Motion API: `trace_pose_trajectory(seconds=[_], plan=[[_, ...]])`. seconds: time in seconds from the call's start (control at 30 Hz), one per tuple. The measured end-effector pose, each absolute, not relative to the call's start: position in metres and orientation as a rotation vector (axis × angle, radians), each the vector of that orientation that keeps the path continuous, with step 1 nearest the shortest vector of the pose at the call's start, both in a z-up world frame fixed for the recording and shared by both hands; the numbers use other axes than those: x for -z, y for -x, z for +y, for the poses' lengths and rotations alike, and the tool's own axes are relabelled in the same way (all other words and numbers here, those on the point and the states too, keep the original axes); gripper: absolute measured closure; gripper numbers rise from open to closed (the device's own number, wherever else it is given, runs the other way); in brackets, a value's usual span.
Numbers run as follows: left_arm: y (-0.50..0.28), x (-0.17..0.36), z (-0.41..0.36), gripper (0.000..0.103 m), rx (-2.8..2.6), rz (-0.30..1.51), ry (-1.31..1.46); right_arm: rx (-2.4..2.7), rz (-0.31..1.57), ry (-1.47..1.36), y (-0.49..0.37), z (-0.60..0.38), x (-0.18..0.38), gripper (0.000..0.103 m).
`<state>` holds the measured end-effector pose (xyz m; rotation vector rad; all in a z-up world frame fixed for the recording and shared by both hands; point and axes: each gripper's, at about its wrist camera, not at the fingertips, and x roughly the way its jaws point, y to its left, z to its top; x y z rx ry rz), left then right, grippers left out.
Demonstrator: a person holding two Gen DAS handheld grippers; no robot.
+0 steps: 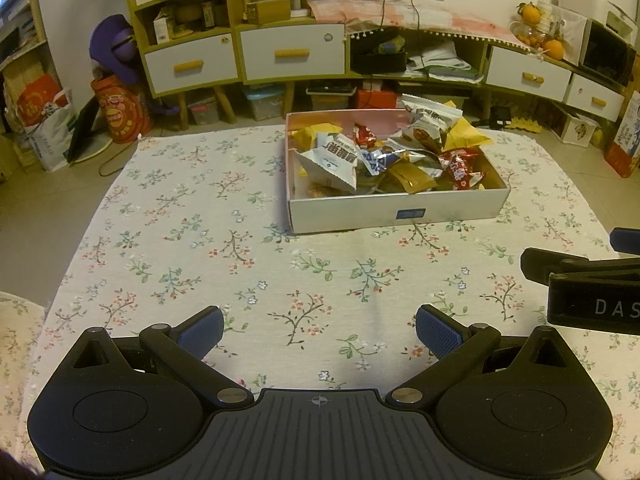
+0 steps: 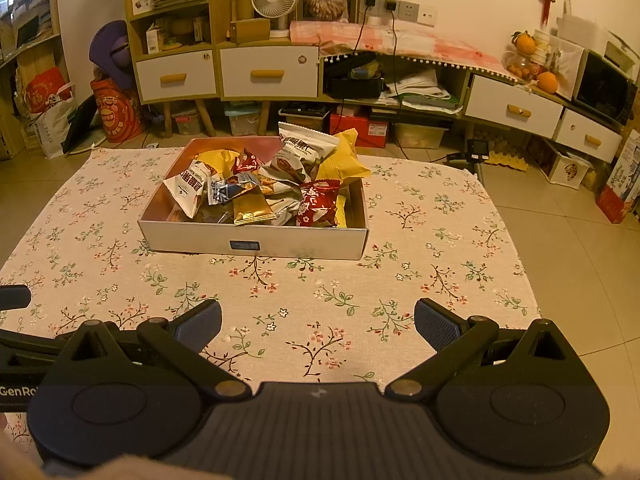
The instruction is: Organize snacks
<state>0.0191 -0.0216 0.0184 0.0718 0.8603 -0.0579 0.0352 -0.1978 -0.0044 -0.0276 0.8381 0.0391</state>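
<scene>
The left tool (image 1: 319, 330) is matte black: two round housings, a ribbed grey centre plate with a small crosshair mark, silver pivot screws, and blue textured pads (image 1: 434, 330). The right tool (image 2: 318, 326) looks the same; white lettering "GenRo" shows beside it
</scene>
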Motion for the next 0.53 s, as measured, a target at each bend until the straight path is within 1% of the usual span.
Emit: trace_pose_trajectory(seconds=[0.53], plan=[[-0.0187, -0.0176, -0.0204, 0.0, 0.05, 0.86, -0.088, -0.039, 0.838, 0.03, -0.0348, -0.1989, 0.0057, 0.0]])
